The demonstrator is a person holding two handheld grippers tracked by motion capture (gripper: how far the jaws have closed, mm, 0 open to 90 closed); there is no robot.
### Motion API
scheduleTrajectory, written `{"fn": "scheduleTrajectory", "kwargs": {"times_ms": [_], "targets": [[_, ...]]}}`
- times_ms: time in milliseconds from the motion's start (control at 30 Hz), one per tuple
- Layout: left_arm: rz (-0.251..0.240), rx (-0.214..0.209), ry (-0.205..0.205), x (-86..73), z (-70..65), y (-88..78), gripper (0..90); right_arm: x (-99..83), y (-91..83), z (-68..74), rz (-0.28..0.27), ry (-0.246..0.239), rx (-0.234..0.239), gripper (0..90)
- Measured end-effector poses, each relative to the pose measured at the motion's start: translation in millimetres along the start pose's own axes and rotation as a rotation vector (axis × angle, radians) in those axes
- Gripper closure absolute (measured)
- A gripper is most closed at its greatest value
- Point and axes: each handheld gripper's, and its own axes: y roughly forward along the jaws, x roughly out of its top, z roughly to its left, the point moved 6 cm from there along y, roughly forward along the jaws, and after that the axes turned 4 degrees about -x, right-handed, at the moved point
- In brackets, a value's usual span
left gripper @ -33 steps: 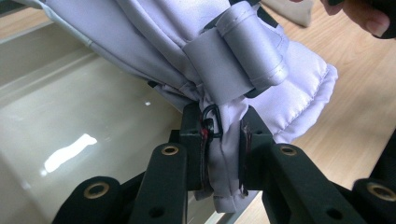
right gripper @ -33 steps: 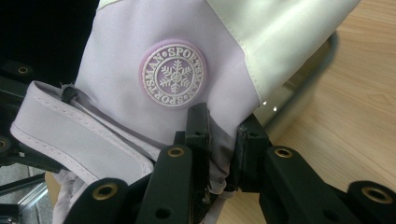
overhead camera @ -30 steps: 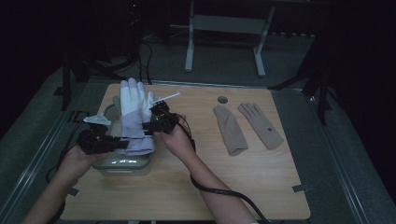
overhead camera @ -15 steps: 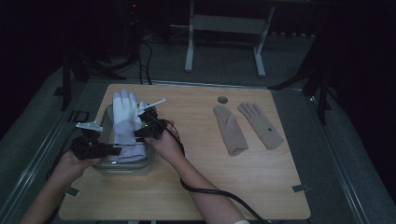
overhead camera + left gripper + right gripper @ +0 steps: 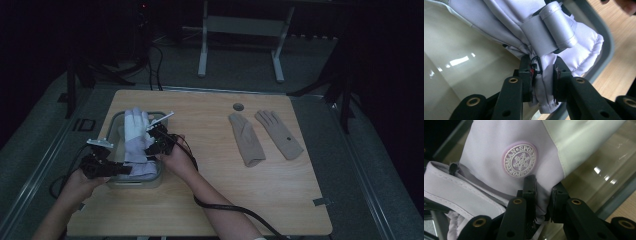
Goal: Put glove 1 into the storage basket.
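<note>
You have a pale lilac glove (image 5: 136, 137) pinched in both tools, lying in the grey tub (image 5: 159, 176) at about 9 o'clock on the table (image 5: 210, 200). Your left gripper (image 5: 117, 169) nips the cuff end: in the left gripper view the jaws press on bunched fabric (image 5: 543, 82) just under the wrist strap (image 5: 549, 32), with a small black clip caught at the left pad. Those jaws have just been opening a little, yet the cloth sits squeezed between them. Your right gripper (image 5: 152, 145) bites the glove's side; in the right gripper view its pads clamp a fold (image 5: 541, 200) just below the round snowflake badge (image 5: 520, 160).

The high view is dim. From there you cannot make out either set of pads, since the gripper bodies and your hands cover them, and the glove hides most of the tub's inside. The glove's fingers point to 12 o'clock and overlap the far rim; whether they rest on it I cannot tell. In the gripper views the glove is cut off at every edge.

Well apart, toward 2 o'clock, two tan gloves (image 5: 265, 135) lie flat side by side, near a small round hole (image 5: 238, 107) in the table.
</note>
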Motion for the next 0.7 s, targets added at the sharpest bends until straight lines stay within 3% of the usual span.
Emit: {"fn": "scheduleTrajectory", "kwargs": {"times_ms": [67, 233, 400, 467, 533, 633, 700], "targets": [[0.022, 0.029, -0.006, 0.6, 0.5, 2.2, 70.7, 0.6, 1.9, -1.2, 0.003, 0.004, -0.006, 77.3], [0.02, 0.082, -0.024, 0.0, -2.5, 5.4, 61.1, 2.4, 4.8, -1.8, 0.022, -0.009, -0.015, 75.7], [0.045, 0.135, -0.017, -0.9, -3.7, 8.6, 53.4, 3.3, 6.1, -0.2, 0.041, -0.026, -0.03, 72.2], [0.02, 0.189, -0.008, 0.0, -3.4, 7.3, 46.3, 2.8, 7.3, 1.8, 0.053, -0.032, -0.039, 69.4], [-0.021, 0.194, -0.029, 1.2, -2.2, 3.1, 43.6, 3.4, 7.0, 2.9, 0.053, -0.042, -0.05, 66.6], [-0.071, 0.171, -0.06, 1.6, -0.9, -2.2, 39.9, 7.6, 3.4, 3.2, 0.016, -0.035, -0.04, 51.7], [-0.081, 0.189, -0.052, 1.7, -2.0, -4.7, 39.9, 10.8, -1.6, 2.9, -0.011, -0.058, -0.046, 37.9]]}}
